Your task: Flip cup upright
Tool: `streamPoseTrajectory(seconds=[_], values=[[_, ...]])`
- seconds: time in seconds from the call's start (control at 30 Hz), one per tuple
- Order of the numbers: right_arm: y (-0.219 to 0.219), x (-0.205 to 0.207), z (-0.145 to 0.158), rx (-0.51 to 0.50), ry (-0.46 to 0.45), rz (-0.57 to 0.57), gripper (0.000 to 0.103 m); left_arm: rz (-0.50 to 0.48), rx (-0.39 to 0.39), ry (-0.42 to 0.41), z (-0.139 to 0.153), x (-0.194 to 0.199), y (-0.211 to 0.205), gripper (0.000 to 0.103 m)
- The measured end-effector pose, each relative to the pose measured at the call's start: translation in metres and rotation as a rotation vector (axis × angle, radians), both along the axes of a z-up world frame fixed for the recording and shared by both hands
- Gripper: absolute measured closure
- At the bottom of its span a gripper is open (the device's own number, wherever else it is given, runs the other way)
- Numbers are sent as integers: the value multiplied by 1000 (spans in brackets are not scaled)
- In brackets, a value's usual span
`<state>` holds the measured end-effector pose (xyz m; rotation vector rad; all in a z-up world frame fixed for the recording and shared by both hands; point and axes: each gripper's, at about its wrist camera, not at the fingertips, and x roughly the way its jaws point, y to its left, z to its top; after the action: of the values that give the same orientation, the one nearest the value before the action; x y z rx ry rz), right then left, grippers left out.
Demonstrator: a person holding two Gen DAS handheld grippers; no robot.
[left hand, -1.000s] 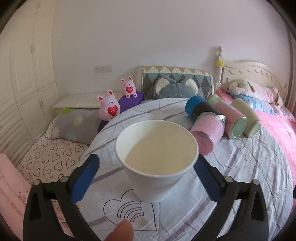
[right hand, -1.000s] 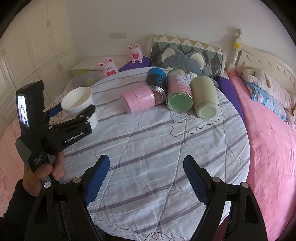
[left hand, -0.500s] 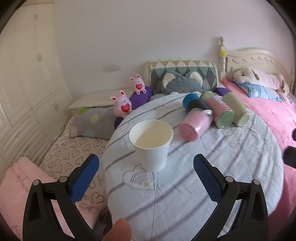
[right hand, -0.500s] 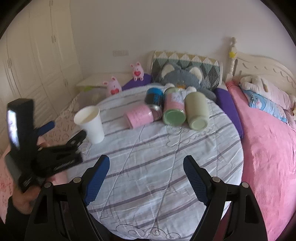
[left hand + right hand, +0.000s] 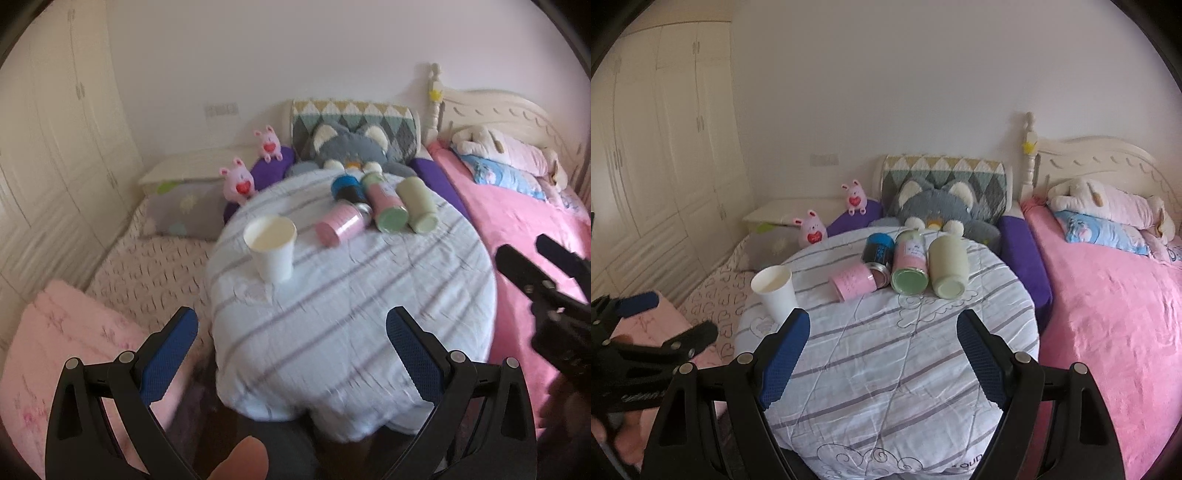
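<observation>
A white paper cup (image 5: 272,247) stands upright, mouth up, near the left edge of a round table (image 5: 369,314) with a striped cloth. It also shows in the right wrist view (image 5: 774,292). My left gripper (image 5: 290,334) is open and empty, well back from the cup near the table's front edge. My right gripper (image 5: 882,338) is open and empty over the table's front part. The left gripper shows in the right wrist view (image 5: 665,317) at far left. The right gripper shows in the left wrist view (image 5: 535,266) at far right.
Several cylindrical bottles lie on their sides at the back of the table: pink (image 5: 854,282), blue-black (image 5: 877,251), pink-green (image 5: 909,266), pale green (image 5: 947,266). Plush toys and pillows sit behind. A pink bed (image 5: 1108,314) is to the right, a low mattress (image 5: 147,266) to the left.
My left gripper has drawn back and away from the cup, which stays standing upright on the table. My right gripper has also pulled back and risen a little.
</observation>
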<state>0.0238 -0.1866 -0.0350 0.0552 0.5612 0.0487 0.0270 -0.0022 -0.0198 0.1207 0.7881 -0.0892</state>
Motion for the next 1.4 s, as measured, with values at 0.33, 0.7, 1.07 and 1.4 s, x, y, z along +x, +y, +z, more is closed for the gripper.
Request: streamPoseTrajectory(seconds=[0.33,0.7,1.07,1.4], values=[[11,-22,-3,-3,8,28,20,66,13,-37,8,-34,-2,0],[18,-32,0,-13,2,45,20,102,2,-31,8,-38,7,0],[17,-31,0,0,13,52,20,127,8,-22,5,-35,10,0],[17,-26,-5,3,21,62,20,147,7,-8,1,-30,11,0]])
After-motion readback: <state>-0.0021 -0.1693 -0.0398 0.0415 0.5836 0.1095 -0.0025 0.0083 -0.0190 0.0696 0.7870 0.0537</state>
